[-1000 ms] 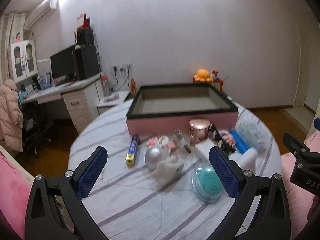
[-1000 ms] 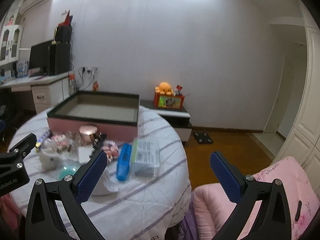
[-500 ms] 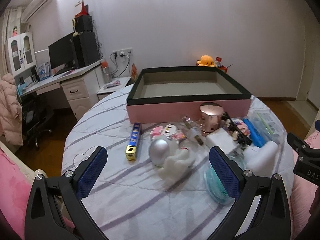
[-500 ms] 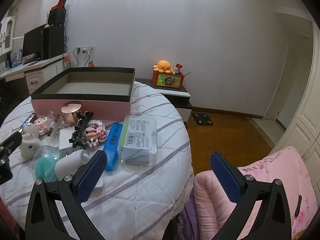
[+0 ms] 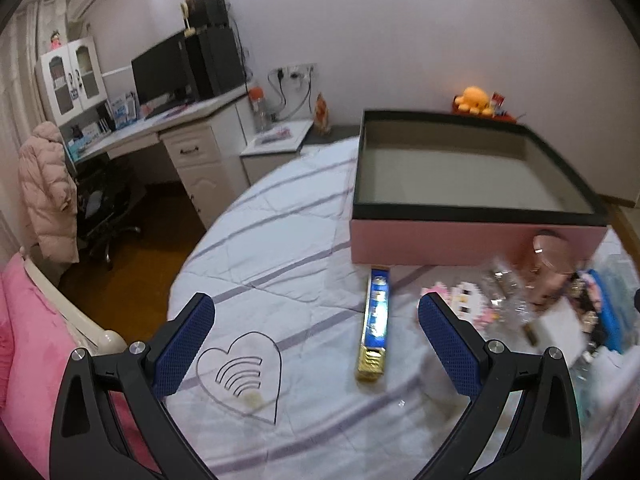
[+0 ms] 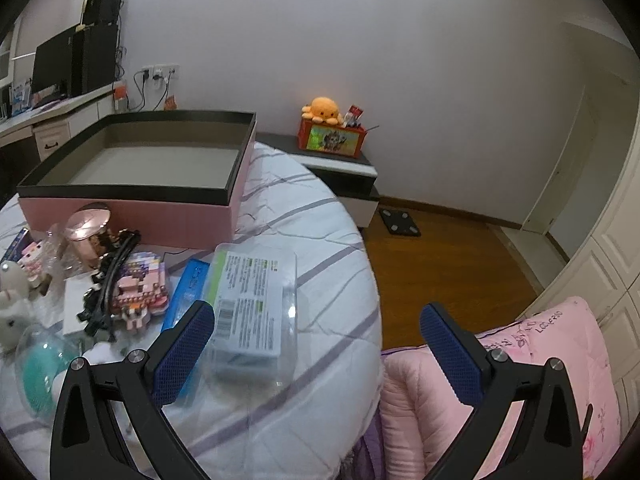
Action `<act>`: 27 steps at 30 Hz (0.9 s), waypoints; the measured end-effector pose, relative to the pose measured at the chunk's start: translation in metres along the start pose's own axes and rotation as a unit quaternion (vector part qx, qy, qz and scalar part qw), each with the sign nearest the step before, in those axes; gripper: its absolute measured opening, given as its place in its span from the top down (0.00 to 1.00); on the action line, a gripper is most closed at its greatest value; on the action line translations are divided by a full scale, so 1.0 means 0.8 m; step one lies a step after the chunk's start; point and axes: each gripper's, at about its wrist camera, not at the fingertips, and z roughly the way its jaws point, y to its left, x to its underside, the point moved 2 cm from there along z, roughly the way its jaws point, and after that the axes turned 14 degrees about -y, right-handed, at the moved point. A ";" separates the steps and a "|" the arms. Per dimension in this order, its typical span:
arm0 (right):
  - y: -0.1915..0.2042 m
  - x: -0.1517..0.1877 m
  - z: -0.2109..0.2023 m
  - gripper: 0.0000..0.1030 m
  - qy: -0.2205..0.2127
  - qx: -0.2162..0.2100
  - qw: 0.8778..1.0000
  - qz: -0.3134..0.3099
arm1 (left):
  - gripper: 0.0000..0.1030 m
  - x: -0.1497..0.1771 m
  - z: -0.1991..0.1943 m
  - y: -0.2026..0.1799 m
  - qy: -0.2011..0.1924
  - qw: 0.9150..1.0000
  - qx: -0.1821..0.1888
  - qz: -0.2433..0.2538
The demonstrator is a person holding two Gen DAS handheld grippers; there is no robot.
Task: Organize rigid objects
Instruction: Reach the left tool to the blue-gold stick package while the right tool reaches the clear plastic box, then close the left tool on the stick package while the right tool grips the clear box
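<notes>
Both grippers are hanging spread wide and empty over the table (image 5: 280, 216), the left gripper (image 5: 316, 344) facing the long blue and gold box (image 5: 376, 332), the right gripper (image 6: 316, 344) hovering by the clear case (image 6: 252, 304) near the table's right edge. The step in hand looks like a first pick, with the pink tray (image 5: 472, 236) at the table's far side sitting empty, probably as the target. For the left one, I would be turning the jaws across the box's narrow width and coming down at its middle, so it is not tipping when lifted. That box is lying flat, one end just beside the tray's front wall, apart from the blurred clutter to its right. It is looking stiff and slim, with a glossy gold end.
</notes>
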 end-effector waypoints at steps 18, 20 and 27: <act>0.000 0.010 0.080 0.38 0.107 -0.105 0.985 0.086 | 0.20 0.020 0.079 0.019 0.112 0.987 0.098 -0.066; 0.005 0.009 0.079 0.37 0.105 -0.097 0.987 0.071 | 0.40 0.018 0.075 0.019 0.112 0.987 0.100 -0.059; 0.009 0.009 0.081 0.37 0.099 -0.086 0.989 0.061 | 0.71 0.024 0.061 -0.010 0.093 0.991 0.084 0.042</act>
